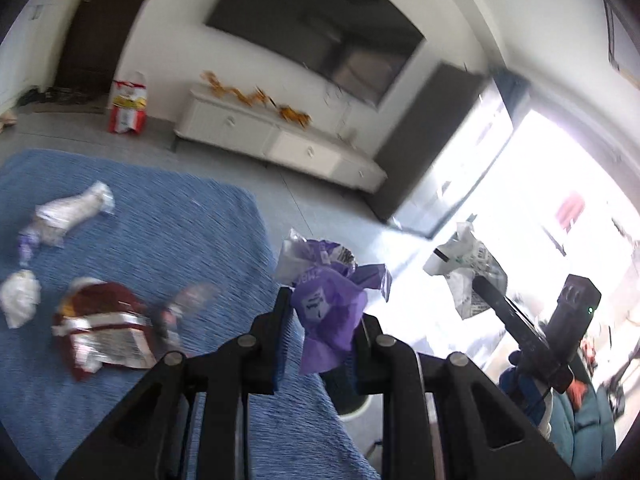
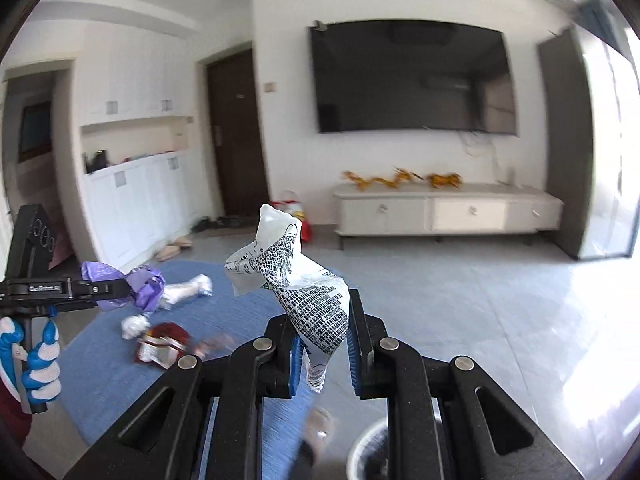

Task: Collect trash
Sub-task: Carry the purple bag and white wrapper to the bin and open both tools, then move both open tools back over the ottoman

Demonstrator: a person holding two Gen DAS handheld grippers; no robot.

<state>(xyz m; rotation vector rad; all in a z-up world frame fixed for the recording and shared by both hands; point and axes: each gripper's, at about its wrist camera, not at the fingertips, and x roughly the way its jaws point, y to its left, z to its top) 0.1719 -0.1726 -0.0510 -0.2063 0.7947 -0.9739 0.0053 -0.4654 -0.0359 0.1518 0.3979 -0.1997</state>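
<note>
Jaws of the left gripper [image 1: 322, 316] pinch a crumpled purple wrapper [image 1: 332, 300] that bulges up toward twelve o'clock. The right gripper [image 2: 323, 332] is likewise clamped on a white printed wrapper [image 2: 296, 276], rising to eleven o'clock. From the left claw, a red packet [image 1: 104, 328] lies at nine o'clock on the blue rug [image 1: 168, 224], with white crumpled trash [image 1: 20, 296] and a white-and-purple wrapper [image 1: 68, 212] beyond, toward ten.

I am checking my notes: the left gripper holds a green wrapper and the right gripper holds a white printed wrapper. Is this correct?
Not quite. The wrapper in the left gripper is purple, not green, as the left wrist view shows. The right gripper does hold a white printed wrapper.
</note>
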